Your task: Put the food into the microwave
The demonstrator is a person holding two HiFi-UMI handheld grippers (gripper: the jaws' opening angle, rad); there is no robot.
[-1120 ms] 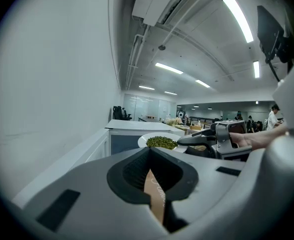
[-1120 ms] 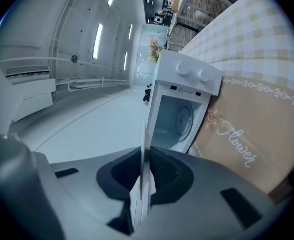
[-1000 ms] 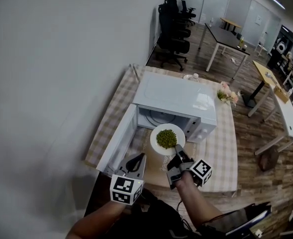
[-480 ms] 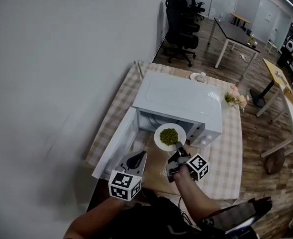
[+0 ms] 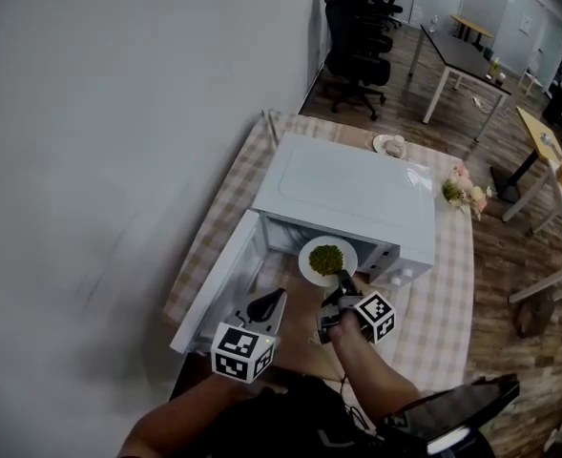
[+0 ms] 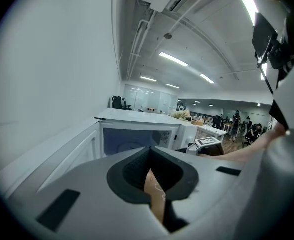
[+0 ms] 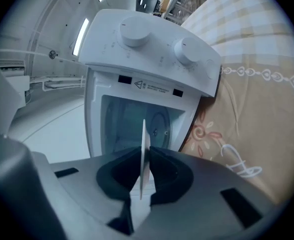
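A white plate (image 5: 327,260) with a heap of green food (image 5: 325,258) hangs level right at the open mouth of the white microwave (image 5: 347,189). My right gripper (image 5: 343,284) is shut on its near rim. In the right gripper view the plate (image 7: 144,149) shows edge-on between the pads, with the microwave cavity (image 7: 132,124) and its turntable straight ahead. The microwave door (image 5: 218,289) stands swung open to the left. My left gripper (image 5: 273,299) is beside the door's end, shut and empty, pointing at the microwave (image 6: 137,134).
The microwave sits on a checked tablecloth (image 5: 447,284). A bunch of flowers (image 5: 464,194) stands to its right and a small dish (image 5: 391,144) behind it. A wall runs along the left. Office chairs (image 5: 357,36) and desks are farther back.
Both grippers have moved forward and down toward the microwave. The plate, still held by its rim, has come to the cavity opening.
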